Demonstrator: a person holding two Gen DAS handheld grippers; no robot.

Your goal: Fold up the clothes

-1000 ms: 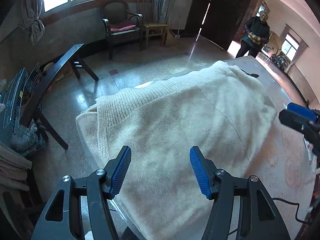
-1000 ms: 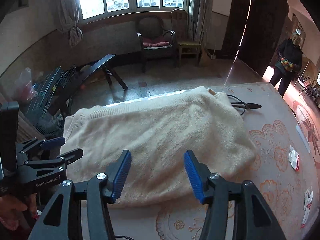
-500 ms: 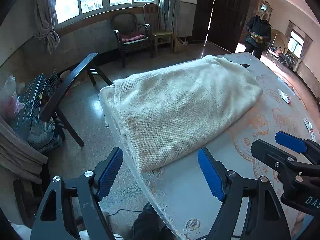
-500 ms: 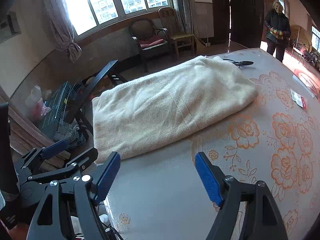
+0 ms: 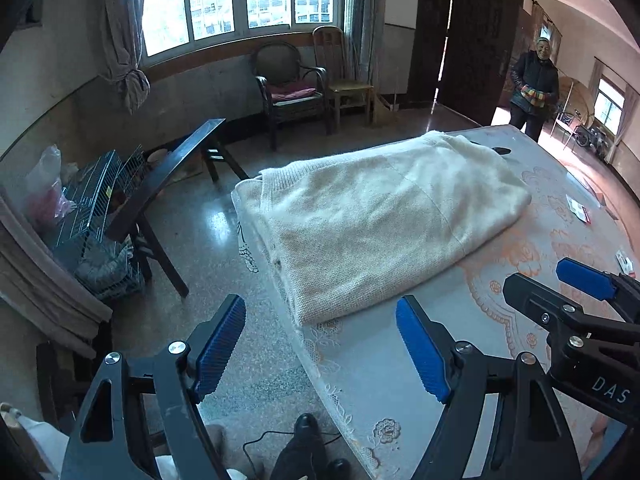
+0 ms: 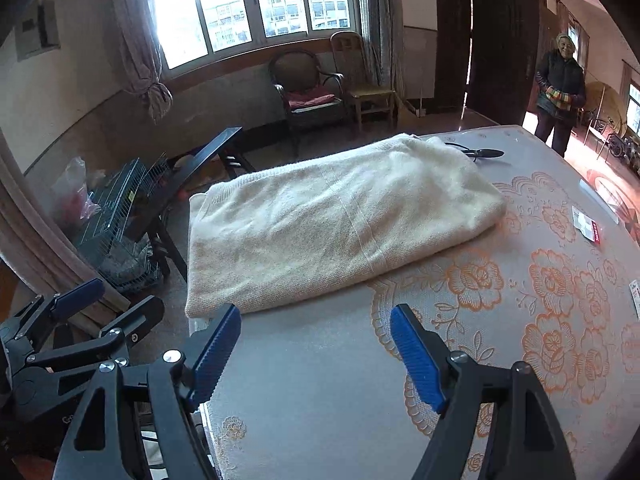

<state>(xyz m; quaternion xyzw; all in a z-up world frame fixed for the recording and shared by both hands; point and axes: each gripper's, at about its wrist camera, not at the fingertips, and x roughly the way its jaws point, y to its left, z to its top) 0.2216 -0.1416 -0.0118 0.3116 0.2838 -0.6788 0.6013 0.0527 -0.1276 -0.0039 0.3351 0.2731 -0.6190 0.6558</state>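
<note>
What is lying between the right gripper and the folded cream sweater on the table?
Nothing: in the right wrist view, only bare flowered tablecloth lies between the open right gripper and the cream sweater.

The dark tool [image 6: 478, 153] at the counter's [image 6: 320, 400] far edge is half tucked behind the folded cream sweater [image 6: 332, 232], the small cards [image 6: 586, 229] near the right edge carry print too small to read, and the right hand-held gripper [image 5: 560, 300] is cut off by the left view's right border.
</note>
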